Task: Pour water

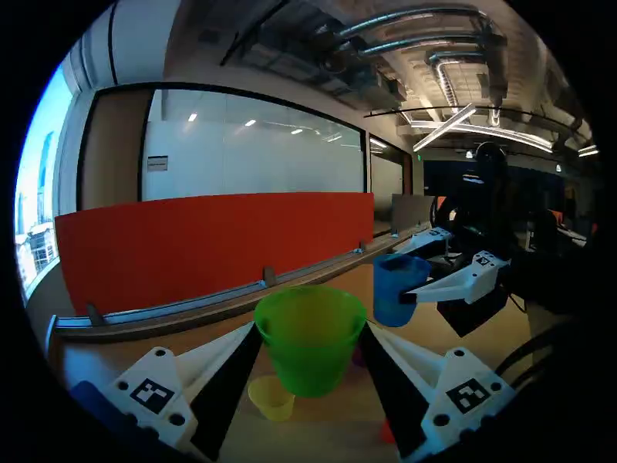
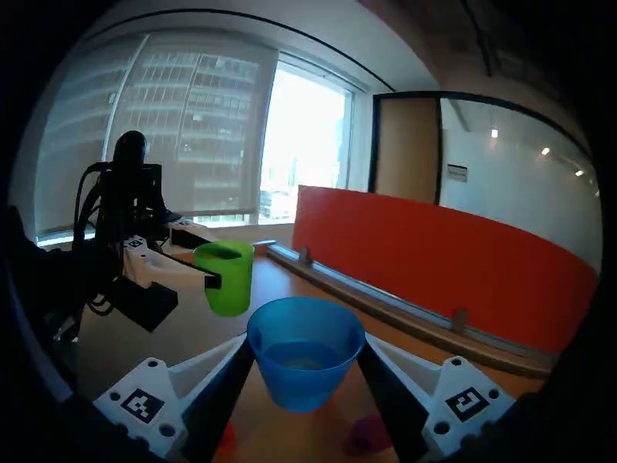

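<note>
Cups, two, hanging above the desk (image 2: 270, 284): right gripper (image 2: 305, 339) is clamping the blue cup (image 2: 305, 382), water inside; left gripper (image 1: 310, 328) is clamping the green cup (image 1: 311, 359), apart to its left; tipping before the rims are meeting is risking spillage.

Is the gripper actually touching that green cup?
Touching: in the left gripper view, fingers of the left gripper press both sides of the green cup.
</note>
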{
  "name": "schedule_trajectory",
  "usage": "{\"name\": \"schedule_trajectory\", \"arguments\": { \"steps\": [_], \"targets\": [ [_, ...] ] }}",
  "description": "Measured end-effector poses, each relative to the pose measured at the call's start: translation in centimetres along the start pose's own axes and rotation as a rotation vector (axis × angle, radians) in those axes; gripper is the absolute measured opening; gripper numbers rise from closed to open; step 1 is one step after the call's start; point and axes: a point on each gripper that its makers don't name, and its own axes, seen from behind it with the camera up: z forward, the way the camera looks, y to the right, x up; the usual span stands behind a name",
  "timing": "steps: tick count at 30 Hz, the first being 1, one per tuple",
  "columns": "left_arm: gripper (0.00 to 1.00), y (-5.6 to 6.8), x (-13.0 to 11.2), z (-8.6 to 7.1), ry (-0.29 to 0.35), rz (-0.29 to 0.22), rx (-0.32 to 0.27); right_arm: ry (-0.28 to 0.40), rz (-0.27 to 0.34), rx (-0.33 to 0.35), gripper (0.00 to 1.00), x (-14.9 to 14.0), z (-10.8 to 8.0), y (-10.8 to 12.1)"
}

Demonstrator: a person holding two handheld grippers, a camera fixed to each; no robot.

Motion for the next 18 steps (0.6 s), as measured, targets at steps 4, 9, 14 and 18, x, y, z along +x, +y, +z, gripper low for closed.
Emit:
{"name": "schedule_trajectory", "arguments": {
  "steps": [4,9,14,18],
  "targets": [
    [0.87,0.0,0.5,0.0,0.02,-0.008,0.0,0.02,-0.001,-0.009,0.91,0.4,0.1,0.0],
    [0.87,0.2,1.0,0.1,0.038,-0.021,-0.002,0.043,0.003,-0.016,0.91,0.9,0.2,0.0],
    [0.87,0.5,1.5,0.1,0.056,-0.028,-0.012,0.055,0.007,-0.013,0.91,1.1,0.2,-0.2],
    [0.87,0.6,1.8,0.1,0.064,-0.021,-0.015,0.057,0.001,-0.013,0.91,1.1,0.3,-0.3]
  ]
}}
